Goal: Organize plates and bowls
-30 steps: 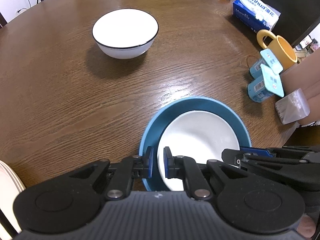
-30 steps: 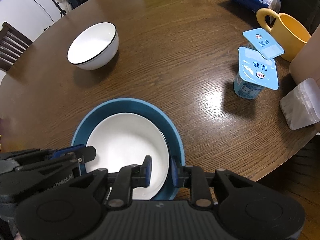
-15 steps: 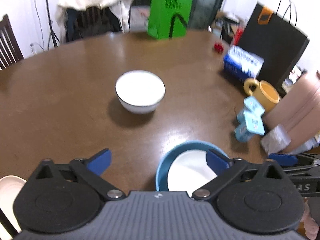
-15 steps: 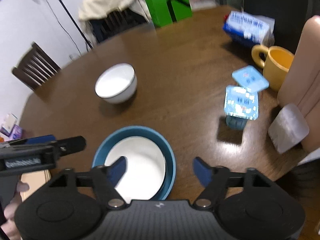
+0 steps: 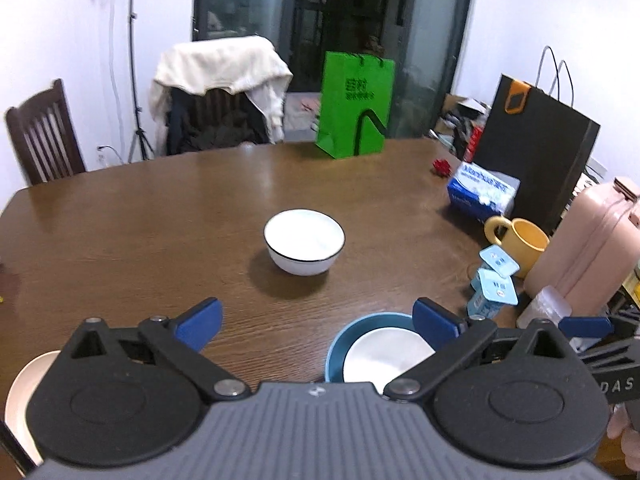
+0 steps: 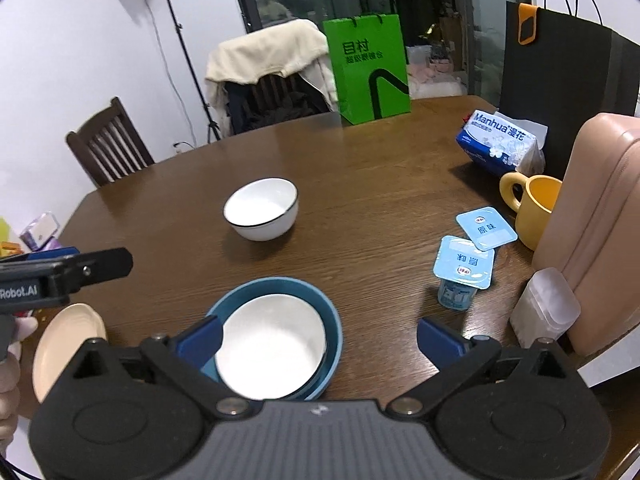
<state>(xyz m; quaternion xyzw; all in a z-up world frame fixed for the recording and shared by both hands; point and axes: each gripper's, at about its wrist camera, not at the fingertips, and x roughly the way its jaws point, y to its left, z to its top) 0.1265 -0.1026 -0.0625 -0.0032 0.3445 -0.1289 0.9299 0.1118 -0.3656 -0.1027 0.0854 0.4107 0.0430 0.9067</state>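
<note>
While both grippers hung above the near edge of the brown desk (image 5: 168, 216), the left gripper (image 5: 316, 322) had its blue fingers (image 5: 200, 320) spread wide with nothing between them; the right gripper (image 6: 320, 338) was opening its fingers (image 6: 440, 342), which pinched nothing; a white bowl (image 6: 272, 344) sat nested inside a blue bowl (image 6: 332, 320) at the near edge of the desk, below and between the right fingers; a second white bowl with a dark rim (image 5: 304, 240) stood alone near the middle of the desk, well apart from the nested pair; a cream plate (image 6: 64, 344) lay at the near left edge; two yoghurt cups (image 6: 464, 272), a yellow mug (image 6: 532, 208) and a pink jug (image 6: 596, 216) crowded the right edge; a green bag (image 5: 354, 104) stood at the far edge.
</note>
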